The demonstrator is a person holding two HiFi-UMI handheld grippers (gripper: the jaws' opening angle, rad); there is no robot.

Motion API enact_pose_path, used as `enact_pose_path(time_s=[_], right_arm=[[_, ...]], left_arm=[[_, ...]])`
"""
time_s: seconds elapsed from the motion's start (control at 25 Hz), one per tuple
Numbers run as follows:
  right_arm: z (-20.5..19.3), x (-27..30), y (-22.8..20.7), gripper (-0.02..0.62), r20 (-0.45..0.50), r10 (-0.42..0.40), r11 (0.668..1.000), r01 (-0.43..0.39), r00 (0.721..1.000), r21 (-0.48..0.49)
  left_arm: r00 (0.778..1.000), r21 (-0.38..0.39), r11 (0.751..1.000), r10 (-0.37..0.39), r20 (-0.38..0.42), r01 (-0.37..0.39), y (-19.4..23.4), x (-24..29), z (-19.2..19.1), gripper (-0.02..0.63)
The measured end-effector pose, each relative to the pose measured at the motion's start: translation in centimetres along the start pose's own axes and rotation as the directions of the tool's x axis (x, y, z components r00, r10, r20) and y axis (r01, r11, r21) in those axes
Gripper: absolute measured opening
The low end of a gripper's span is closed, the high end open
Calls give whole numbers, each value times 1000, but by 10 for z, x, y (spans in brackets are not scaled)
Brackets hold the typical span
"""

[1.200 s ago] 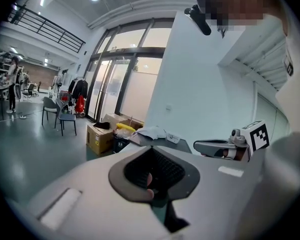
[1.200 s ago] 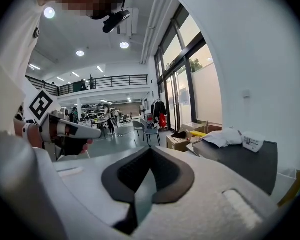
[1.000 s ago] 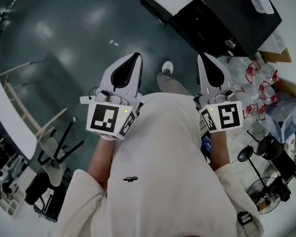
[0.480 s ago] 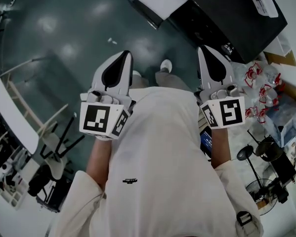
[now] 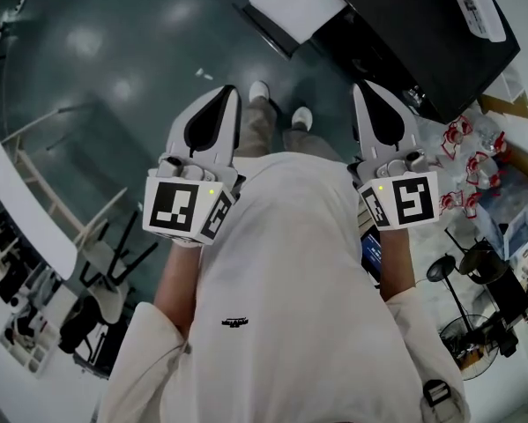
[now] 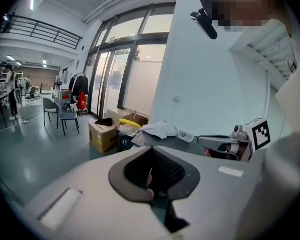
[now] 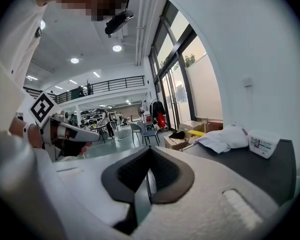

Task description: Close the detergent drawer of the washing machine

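Head view looks steeply down on a wide dark floor (image 5: 114, 69), glossy with lamp reflections. At the upper right stands a big black unit (image 5: 405, 33), which I take for the washing machine. A white-topped slab (image 5: 294, 3) juts out from its left end. That is probably the detergent drawer standing open, though the angle is too steep to be sure. The person's white shirt (image 5: 290, 263) fills the lower middle, with two shoes (image 5: 300, 117) showing beyond it on the floor.

Both tools are held level in front of the chest, well apart from the unit. The left tongs (image 5: 229, 92) are closed on nothing; their own view shows the dark pads meeting. The right tongs (image 5: 363, 86) are likewise closed and empty.

The task looks not yet begun: the approach is the step in hand. To do it well, the person should walk up until the drawer front is within easy reach. One pair of closed tongs, probably the right, should meet the middle of that front squarely. A straight, steady push along the drawer's run should seat it flush; an off-centre push could skew and jam it.
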State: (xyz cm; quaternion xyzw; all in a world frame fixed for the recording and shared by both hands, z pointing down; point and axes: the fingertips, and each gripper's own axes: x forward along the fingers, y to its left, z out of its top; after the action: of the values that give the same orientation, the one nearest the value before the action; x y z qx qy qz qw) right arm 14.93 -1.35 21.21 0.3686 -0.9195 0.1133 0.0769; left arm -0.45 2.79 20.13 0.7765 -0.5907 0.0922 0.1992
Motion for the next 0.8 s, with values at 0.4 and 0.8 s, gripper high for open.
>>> enact_pose_path(time_s=[0.4,0.8], right_arm=[[14,52,13,-3,-22,-76,996,75,997,-42],[13,102,32,-3,-52,-145,985,139,988,-104]], left_arm=[[993,17,993,-120,3,120,50,31,12,17],[978,26,978,-209,-8,209,114,63,0,17]])
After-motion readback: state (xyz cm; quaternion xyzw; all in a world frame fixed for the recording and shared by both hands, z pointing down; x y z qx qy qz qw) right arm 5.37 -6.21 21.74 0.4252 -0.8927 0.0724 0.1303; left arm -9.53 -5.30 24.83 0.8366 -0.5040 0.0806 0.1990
